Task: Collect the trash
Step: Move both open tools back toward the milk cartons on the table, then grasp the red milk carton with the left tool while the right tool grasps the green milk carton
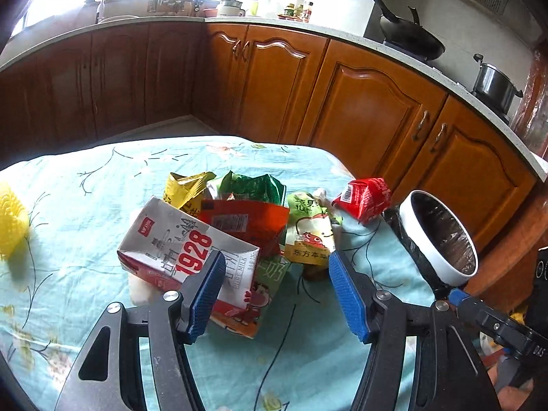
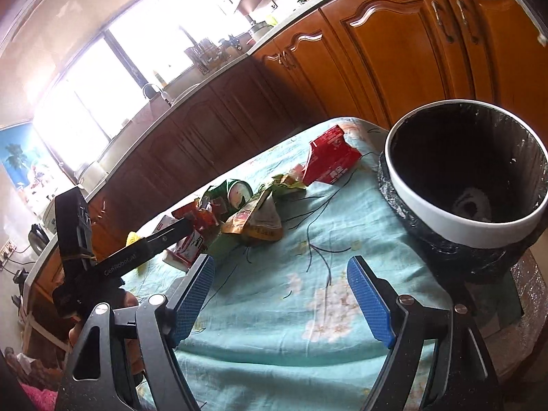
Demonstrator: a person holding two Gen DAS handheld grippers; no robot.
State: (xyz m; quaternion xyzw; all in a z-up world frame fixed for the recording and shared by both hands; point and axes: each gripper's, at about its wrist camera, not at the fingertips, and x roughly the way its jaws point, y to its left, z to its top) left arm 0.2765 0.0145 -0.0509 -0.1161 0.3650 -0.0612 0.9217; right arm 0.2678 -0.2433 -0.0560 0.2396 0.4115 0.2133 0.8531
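A heap of trash lies on the teal floral tablecloth [image 1: 85, 205]: a white milk carton marked 1928 [image 1: 185, 246], a yellow wrapper [image 1: 186, 188], a green bag [image 1: 253, 185], a red packet [image 1: 246, 222], an apple juice pouch [image 1: 310, 229] and a red carton [image 1: 364, 197]. My left gripper [image 1: 275, 257] hovers open just before the heap, its left pad in front of the milk carton's corner, nothing between the pads. My right gripper [image 2: 281, 262] is open over bare cloth, empty. The white-rimmed bin [image 2: 462, 226] with a black liner stands at the table's right edge.
Wooden kitchen cabinets [image 1: 359, 116] run behind the table, with a wok [image 1: 411, 34] and a steel pot [image 1: 496, 82] on the counter. A yellow object [image 1: 10, 226] sits at the table's left. The left gripper's body [image 2: 137, 257] crosses the right wrist view beside the heap.
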